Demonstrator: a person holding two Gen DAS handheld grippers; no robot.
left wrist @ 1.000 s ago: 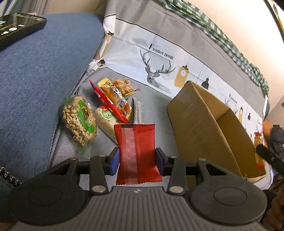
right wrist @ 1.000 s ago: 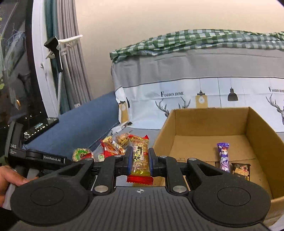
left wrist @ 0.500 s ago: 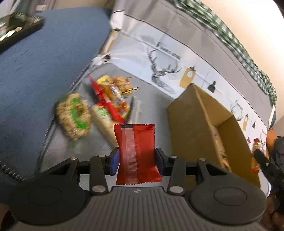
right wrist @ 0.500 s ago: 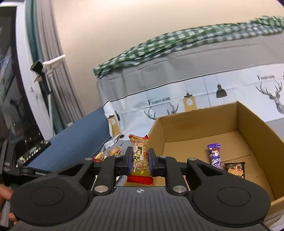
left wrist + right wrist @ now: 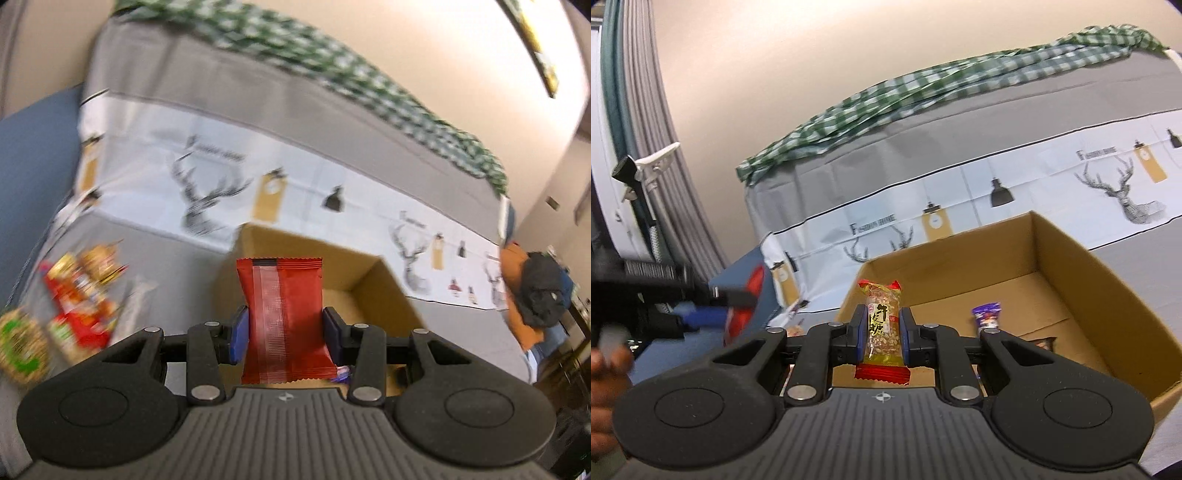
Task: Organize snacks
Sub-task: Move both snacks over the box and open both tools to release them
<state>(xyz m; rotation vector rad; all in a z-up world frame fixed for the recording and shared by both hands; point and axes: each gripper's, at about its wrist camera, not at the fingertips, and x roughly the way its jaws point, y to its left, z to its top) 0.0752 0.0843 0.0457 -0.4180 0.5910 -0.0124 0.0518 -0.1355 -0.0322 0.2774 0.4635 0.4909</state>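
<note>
Your left gripper (image 5: 284, 334) is pinching a red snack packet (image 5: 282, 314) between its blue pads, the packet standing upright with its clear seam strip facing the camera. Straight ahead of it sits the open cardboard box (image 5: 380, 284) on the grey cover, and the packet hides most of the box's near wall from that view. Off to the left lies the loose pile of snacks (image 5: 79, 299) — red and yellow wrappers, plus a round bag with a green label (image 5: 20, 350) at the edge — all blurred.

Your right gripper (image 5: 882, 334) is clamped on a peanut candy bar (image 5: 881, 328), clear wrapper with red ends, held upright. Beyond it the box (image 5: 1082, 280) stands open; inside, a purple-wrapped sweet (image 5: 987, 314) rests on the floor, and a dark packet (image 5: 1043, 343) lies just beside it, partly hidden behind the gripper's arm. The box's near-left wall stands just beyond the candy bar.

In the right wrist view, your left gripper (image 5: 713, 312) shows blurred at the left edge, near the box's left corner, with your hand (image 5: 607, 369) behind it. A deer-print cloth (image 5: 1015, 192) hangs behind the box, a green checked cloth (image 5: 923, 92) along its top. Grey curtains (image 5: 661, 136) hang at far left.
</note>
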